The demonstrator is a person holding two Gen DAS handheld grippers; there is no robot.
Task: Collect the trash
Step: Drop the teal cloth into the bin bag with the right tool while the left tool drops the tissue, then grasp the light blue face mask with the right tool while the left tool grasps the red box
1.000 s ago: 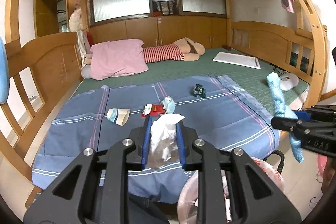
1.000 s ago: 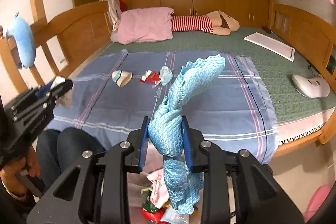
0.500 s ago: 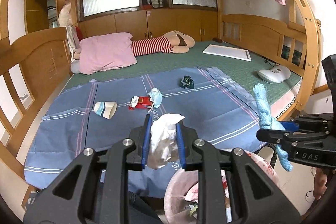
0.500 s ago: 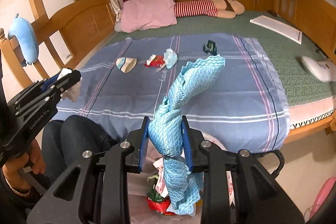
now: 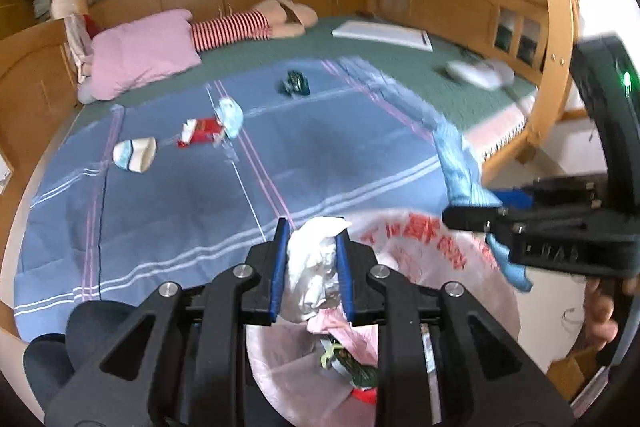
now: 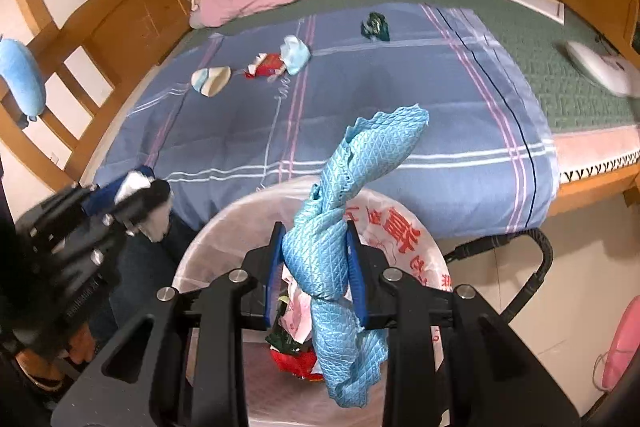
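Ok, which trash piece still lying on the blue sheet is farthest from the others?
The dark green wrapper. It lies alone toward the far right, while the paper cup, red packet and pale blue mask cluster together.

Bright, fisheye warp, slight blur

Both fisheye cameras are sitting close behind their own fingers, tilting down over the bag-lined bin point(image 5: 460, 259) toward the bed point(image 5: 200, 187). The left wrist view is looking from the bin's left, the right wrist view from its right; both are sharing the bin point(image 6: 404, 227), the blue bedsheet point(image 6: 360, 99) and the far headboard cabinets.
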